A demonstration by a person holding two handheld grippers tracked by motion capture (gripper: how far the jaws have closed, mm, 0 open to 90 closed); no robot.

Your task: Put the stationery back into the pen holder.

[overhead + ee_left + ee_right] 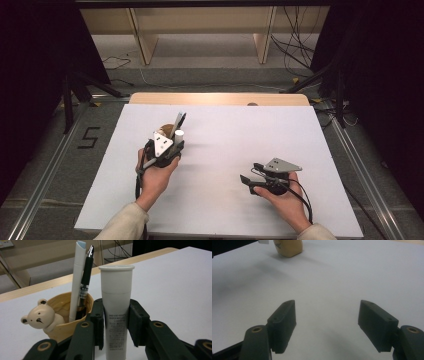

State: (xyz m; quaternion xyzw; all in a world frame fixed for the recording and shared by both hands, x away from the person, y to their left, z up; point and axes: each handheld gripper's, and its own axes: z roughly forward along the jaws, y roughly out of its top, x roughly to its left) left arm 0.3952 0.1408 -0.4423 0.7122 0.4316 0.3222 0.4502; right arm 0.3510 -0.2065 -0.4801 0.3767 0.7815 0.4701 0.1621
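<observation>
Nearest, the right gripper (252, 178) hovers over the white surface (225, 200) with fingers spread apart, the left gripper (116, 322) farther on clamps an upright white tube (116, 307) beside a bear-trimmed pen cup (63, 315), wooden shelving (200, 25) beyond.

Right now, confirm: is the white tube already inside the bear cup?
No, the left gripper holds the white tube upright beside the bear cup.
</observation>
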